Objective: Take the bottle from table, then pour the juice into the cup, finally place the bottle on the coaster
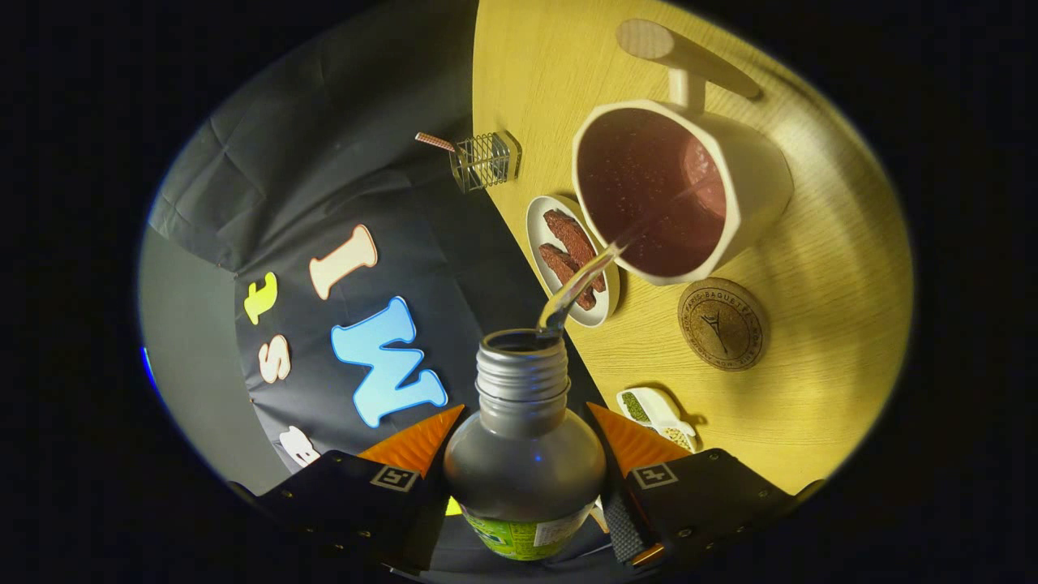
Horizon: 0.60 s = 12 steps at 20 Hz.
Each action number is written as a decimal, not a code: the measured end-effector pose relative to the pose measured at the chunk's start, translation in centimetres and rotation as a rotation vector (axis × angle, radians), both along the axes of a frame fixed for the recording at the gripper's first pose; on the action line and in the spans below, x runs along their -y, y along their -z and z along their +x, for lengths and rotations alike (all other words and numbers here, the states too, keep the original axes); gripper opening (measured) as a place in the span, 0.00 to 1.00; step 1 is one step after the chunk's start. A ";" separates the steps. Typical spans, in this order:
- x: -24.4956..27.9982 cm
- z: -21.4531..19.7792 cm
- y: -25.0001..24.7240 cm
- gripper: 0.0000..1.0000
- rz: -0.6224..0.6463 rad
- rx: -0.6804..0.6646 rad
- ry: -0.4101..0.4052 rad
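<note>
My gripper is shut on a clear bottle with a green label, both orange fingers pressing its sides. The bottle is tilted, its open threaded neck pointing ahead. A thin stream of liquid runs from the mouth into the white cup beyond the fingers. The cup holds dark reddish liquid and has a handle on its far side. A round cork coaster lies on the wooden table right beside the cup.
A small white dish with brown pieces sits under the stream, beside the cup. A white scoop with green bits lies near the right finger. A wire holder stands at the table's edge. A long wooden-handled utensil lies past the cup.
</note>
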<state>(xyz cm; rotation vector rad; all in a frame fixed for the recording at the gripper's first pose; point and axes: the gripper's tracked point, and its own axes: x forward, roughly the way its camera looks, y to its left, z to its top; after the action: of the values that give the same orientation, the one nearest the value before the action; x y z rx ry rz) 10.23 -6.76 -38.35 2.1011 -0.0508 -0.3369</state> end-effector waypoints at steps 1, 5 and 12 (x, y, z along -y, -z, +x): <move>0.0 0.0 0.1 0.79 0.002 -0.002 0.000; 0.2 0.0 0.0 0.80 0.017 0.014 0.012; 0.5 -0.3 0.2 0.80 0.069 0.002 0.037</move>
<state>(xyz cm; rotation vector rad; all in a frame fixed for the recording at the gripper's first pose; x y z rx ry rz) 9.97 -7.22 -38.50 2.1704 -0.0798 -0.3636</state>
